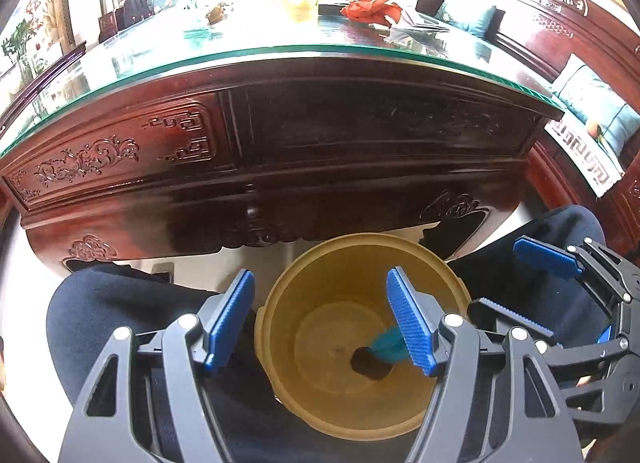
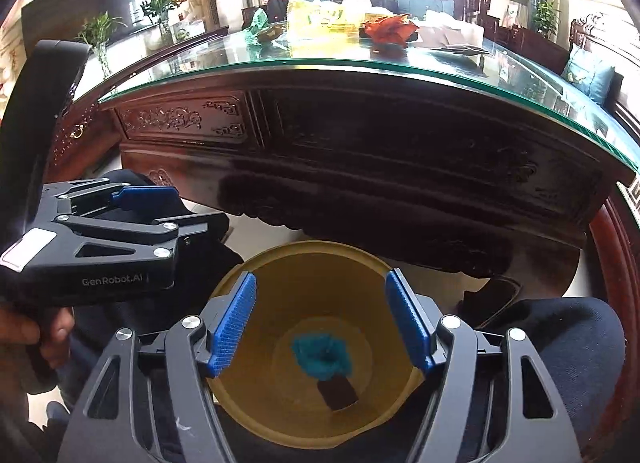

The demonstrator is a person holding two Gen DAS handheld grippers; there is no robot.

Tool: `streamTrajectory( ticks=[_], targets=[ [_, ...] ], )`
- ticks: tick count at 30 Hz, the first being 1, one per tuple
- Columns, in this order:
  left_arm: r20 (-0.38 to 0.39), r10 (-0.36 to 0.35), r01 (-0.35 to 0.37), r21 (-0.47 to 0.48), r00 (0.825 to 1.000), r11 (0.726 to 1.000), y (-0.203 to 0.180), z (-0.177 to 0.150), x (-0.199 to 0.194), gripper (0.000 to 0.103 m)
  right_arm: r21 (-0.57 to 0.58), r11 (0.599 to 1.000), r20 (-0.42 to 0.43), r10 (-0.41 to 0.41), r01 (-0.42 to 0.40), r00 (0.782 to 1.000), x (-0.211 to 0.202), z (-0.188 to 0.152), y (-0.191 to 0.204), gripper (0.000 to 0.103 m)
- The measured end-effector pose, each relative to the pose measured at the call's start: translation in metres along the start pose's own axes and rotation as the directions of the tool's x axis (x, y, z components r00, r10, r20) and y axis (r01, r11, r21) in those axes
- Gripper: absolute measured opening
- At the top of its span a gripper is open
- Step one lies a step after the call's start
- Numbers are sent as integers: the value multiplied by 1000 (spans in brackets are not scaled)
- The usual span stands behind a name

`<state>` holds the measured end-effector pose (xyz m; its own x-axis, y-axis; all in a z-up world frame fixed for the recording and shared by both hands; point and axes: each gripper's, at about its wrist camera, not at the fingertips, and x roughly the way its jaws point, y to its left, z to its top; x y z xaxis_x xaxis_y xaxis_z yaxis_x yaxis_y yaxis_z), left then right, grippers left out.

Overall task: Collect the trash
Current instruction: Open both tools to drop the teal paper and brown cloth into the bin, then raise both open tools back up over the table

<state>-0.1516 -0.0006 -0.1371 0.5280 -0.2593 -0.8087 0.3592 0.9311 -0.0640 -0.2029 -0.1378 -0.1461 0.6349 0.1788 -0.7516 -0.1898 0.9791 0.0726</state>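
Note:
A tan bin (image 1: 416, 263) (image 2: 280, 271) stands on the floor between the person's knees, below the table's near edge. In it lie a teal crumpled scrap (image 2: 322, 357) (image 1: 386, 343) and a dark piece (image 2: 338, 391) (image 1: 370, 363). My left gripper (image 1: 320, 319) is open and empty above the bin. My right gripper (image 2: 320, 319) is open and empty above the bin too. On the glass tabletop (image 1: 160, 59) (image 2: 400, 63) lie a crumpled orange wrapper (image 1: 372, 7) (image 2: 390, 29), a yellow packet (image 2: 316, 19) and white paper (image 1: 416, 23).
The dark carved wooden table (image 1: 280, 151) (image 2: 400, 151) fills the middle of both views. The right gripper shows at the right of the left wrist view (image 1: 516, 287); the left gripper's body shows at the left of the right wrist view (image 2: 120, 239). Carved sofas with teal cushions (image 1: 592, 99) stand at the right.

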Motion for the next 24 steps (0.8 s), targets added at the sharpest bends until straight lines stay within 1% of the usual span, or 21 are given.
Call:
streamTrajectory(
  ticks=[9, 11, 13, 14, 17, 19, 20, 22, 23, 24],
  targets=[
    [11, 6, -6, -2, 1000, 1000, 0, 6, 4, 68, 24, 1000, 27, -21, 20, 999, -6, 6, -13, 65],
    [18, 6, -6, -4, 1000, 1000, 0, 9, 3, 70, 25, 999, 38, -20, 20, 999, -7, 9, -15, 65],
    [30, 11, -10, -7, 999, 1000, 0, 13, 2, 75, 27, 999, 50, -19, 17, 999, -8, 13, -16, 65],
    [39, 14, -14, -8, 999, 1000, 0, 15, 1, 75, 29, 999, 59, -14, 13, 998, -9, 16, -17, 65],
    [76, 31, -30, -14, 997, 999, 1, 26, -4, 80, 45, 999, 104, -16, 11, 994, -12, 23, -20, 68],
    [110, 37, -34, -24, 993, 999, 2, 34, -9, 85, 50, 999, 132, -25, 18, 991, -14, 30, -22, 72],
    [133, 43, -39, -32, 990, 999, 3, 40, -13, 86, 49, 999, 147, -29, 22, 989, -16, 34, -24, 73],
    [171, 48, -40, -48, 984, 998, 5, 51, -19, 92, 37, 999, 182, -44, 37, 982, -19, 46, -26, 74],
    [195, 49, -38, -59, 980, 998, 7, 57, -22, 93, 34, 998, 197, -50, 44, 979, -21, 51, -26, 74],
    [215, 53, -39, -69, 975, 997, 9, 64, -25, 95, 30, 998, 211, -56, 51, 976, -22, 56, -27, 78]
  ],
)
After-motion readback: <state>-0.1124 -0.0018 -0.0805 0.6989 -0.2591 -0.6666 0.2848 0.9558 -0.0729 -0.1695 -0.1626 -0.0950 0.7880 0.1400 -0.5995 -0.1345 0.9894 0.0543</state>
